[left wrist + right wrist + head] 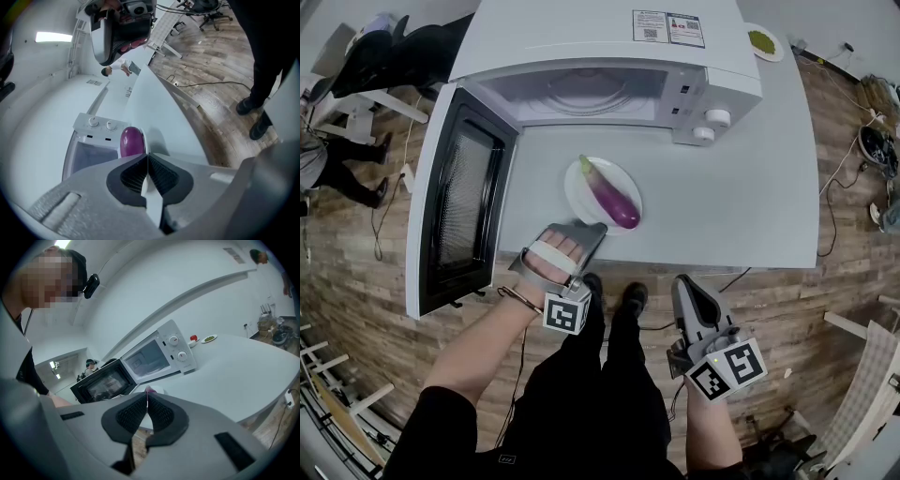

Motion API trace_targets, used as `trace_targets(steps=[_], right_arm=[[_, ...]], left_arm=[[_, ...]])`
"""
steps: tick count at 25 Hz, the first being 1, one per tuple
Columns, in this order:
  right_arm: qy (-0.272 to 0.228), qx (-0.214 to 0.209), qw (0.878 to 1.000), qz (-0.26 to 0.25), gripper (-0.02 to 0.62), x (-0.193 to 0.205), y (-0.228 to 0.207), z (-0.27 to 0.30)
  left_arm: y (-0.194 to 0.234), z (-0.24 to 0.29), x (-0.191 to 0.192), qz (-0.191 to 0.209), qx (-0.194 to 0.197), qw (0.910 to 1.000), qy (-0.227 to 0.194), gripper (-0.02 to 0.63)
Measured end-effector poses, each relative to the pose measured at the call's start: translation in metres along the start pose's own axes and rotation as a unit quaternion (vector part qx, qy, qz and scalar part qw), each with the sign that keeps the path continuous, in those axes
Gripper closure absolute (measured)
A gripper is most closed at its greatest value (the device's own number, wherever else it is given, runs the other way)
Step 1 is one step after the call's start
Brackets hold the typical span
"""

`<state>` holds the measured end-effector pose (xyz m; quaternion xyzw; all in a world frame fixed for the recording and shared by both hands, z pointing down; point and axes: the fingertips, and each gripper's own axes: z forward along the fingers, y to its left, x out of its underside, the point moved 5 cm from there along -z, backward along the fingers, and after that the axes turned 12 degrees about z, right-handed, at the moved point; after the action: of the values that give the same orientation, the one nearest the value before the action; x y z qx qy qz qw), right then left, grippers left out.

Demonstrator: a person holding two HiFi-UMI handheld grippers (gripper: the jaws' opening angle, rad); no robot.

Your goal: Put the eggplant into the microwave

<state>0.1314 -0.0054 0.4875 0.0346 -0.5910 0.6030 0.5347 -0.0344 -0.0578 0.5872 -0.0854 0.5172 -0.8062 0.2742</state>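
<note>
While the eggplant [610, 193] is lying on the white plate [581, 202] in front of the open microwave [581, 37], the plate's near rim is being pinched by the left gripper [594, 228]. The right gripper [685, 282] is being held closed and empty, just off the table [741, 187] edge.

left gripper [147, 159]: jaws pinched together on rim of thin white plate [142, 143], seen edge-on. purple eggplant [130, 140] on plate, right past fingertips. white microwave [86, 152] just beyond, two knobs [95, 123] and open cavity showing. white table [154, 103], wood floor [211, 70], somebody's black shoes [251, 105] off right.
</note>
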Motion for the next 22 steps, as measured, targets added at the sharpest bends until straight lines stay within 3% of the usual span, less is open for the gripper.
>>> trace_targets(steps=[22], right_arm=[[-0.013,-0.038,0.999,-0.034,0.578,-0.037,0.034,0.008]], left_arm=[[0.058,-0.017,0.013,-0.007,-0.022,0.9994,0.025,0.590]])
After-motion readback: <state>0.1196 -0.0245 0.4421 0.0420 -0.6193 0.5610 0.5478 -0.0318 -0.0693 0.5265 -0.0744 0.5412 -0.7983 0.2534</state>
